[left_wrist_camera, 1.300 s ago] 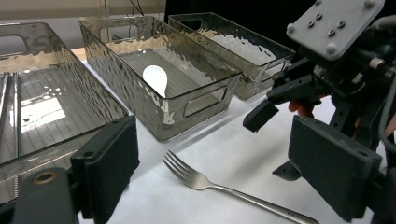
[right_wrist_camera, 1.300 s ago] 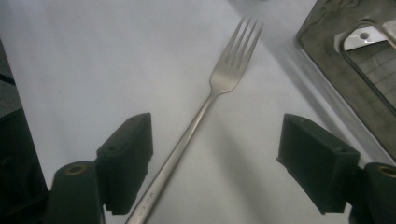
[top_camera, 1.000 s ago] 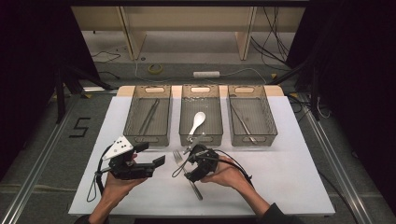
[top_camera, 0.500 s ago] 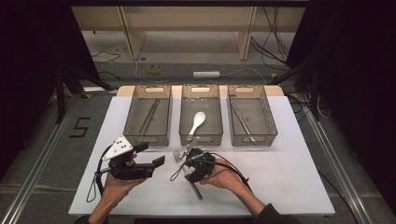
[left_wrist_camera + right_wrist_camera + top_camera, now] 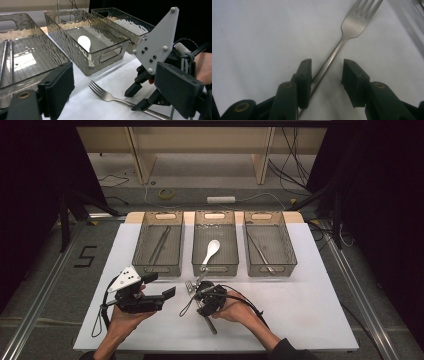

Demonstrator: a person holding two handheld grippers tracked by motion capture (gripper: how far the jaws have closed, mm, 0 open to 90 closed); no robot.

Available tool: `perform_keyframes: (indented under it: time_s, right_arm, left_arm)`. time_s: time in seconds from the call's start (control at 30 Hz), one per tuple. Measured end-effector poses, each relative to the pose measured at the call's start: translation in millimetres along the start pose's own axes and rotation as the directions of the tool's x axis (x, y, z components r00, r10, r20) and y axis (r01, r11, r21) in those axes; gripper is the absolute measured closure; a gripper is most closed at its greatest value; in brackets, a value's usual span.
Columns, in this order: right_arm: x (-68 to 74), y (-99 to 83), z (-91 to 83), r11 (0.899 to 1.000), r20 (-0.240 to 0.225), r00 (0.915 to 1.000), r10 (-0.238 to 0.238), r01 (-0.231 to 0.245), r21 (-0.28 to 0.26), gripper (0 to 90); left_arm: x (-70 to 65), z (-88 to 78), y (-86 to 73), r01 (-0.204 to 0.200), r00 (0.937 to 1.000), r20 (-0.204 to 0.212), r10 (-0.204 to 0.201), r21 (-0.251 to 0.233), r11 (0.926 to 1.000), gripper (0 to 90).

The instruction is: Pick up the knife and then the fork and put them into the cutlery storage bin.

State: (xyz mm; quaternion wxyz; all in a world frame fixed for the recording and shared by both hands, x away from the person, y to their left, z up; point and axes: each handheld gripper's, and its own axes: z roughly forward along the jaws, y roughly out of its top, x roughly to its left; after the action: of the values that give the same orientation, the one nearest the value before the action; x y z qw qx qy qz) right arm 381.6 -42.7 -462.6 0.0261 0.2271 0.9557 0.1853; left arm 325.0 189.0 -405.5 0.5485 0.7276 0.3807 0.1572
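A metal fork (image 5: 189, 285) lies on the white table, tines towards the bins. My right gripper (image 5: 201, 296) points down over its handle. In the right gripper view the fork (image 5: 352, 22) runs between the two jaws, and the right gripper (image 5: 325, 72) is open; the handle lies close against the left jaw, with a gap to the right one. My left gripper (image 5: 162, 285) hovers open to the left of the fork, holding nothing. In the left gripper view the fork (image 5: 105, 93) lies between the left gripper's (image 5: 117, 95) wide-apart jaws, with the right gripper's fingers (image 5: 136, 87) over it.
Three clear grey bins stand in a row behind the fork. The left bin (image 5: 142, 265) holds long metal sticks (image 5: 159, 245), the middle bin (image 5: 196, 266) a white spoon (image 5: 211, 251), and the right bin (image 5: 287, 265) a thin metal utensil (image 5: 260, 251). Cables trail from both grippers.
My right gripper has shifted slightly left and settled over the fork handle. The left gripper has stayed where it was.
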Motion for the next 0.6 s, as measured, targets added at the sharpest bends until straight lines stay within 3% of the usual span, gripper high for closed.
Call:
perform_keyframes:
  time_s: [0.6]
  right_arm:
    - [-3.3, 4.7, 2.7, 0.999, -0.007, 0.9996, -0.028, 0.029, 0.044, 68.9]
  left_arm:
    - [-0.4, 0.3, -0.4, -0.003, 1.0, -0.001, 0.003, 0.001, 1.0, 15.7]
